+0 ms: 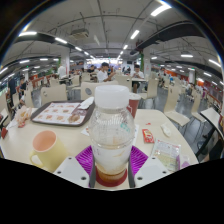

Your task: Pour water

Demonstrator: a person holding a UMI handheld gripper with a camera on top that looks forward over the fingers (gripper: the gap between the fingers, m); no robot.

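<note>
A clear plastic bottle (111, 130) with a white cap and a reddish base stands upright between my fingers, held above the table. My gripper (111, 168) is shut on the bottle; the purple pads (86, 158) press its lower sides. A pale yellow cup (46, 148) with a pinkish inside stands on the white table (70, 135) to the left of the fingers.
A tray (62, 113) with food items lies beyond the cup. A small red item (148, 135) and a clear plastic wrapper (165, 152) lie to the right. A seated person (103, 73) and other tables and chairs are far behind.
</note>
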